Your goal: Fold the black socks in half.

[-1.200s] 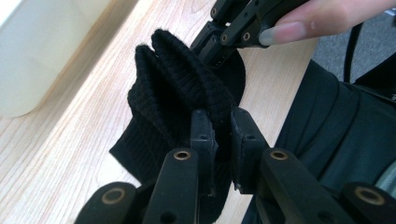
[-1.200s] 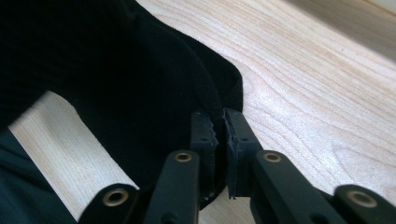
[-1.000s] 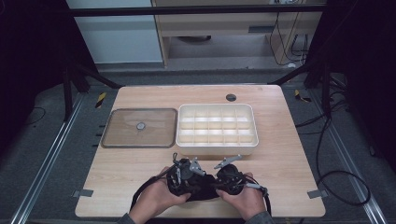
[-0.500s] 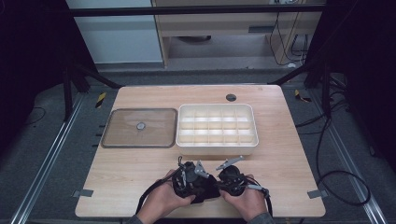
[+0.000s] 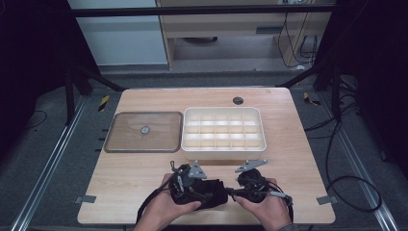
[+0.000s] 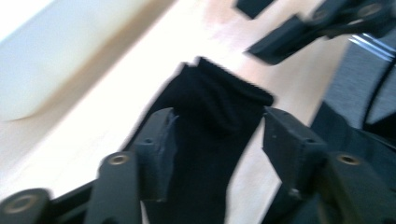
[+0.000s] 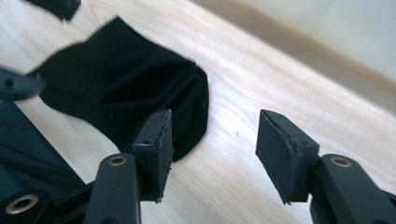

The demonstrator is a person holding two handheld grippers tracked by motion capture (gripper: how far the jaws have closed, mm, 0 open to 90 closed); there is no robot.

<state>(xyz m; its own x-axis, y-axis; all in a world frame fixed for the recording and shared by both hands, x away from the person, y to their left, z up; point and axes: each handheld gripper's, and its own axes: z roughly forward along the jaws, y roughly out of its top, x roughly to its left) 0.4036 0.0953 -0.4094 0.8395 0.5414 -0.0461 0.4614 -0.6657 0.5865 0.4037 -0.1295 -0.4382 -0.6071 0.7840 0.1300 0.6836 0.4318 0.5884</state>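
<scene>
While over the black sock [image 6: 212,135], left gripper [image 6: 217,140] and right gripper [image 7: 212,144] both wide, empty.

I see a black ribbed sock [image 7: 126,79] lying flat on the wooden table [image 5: 144,168] near its near edge, bunched and folded over on itself. Its cuff end [image 6: 229,93] shows a straight knitted hem. Beyond it, farther across the table, sits a cream tray [image 5: 223,132] with many compartments, just beside a brown lid [image 5: 144,132] on its left.
</scene>
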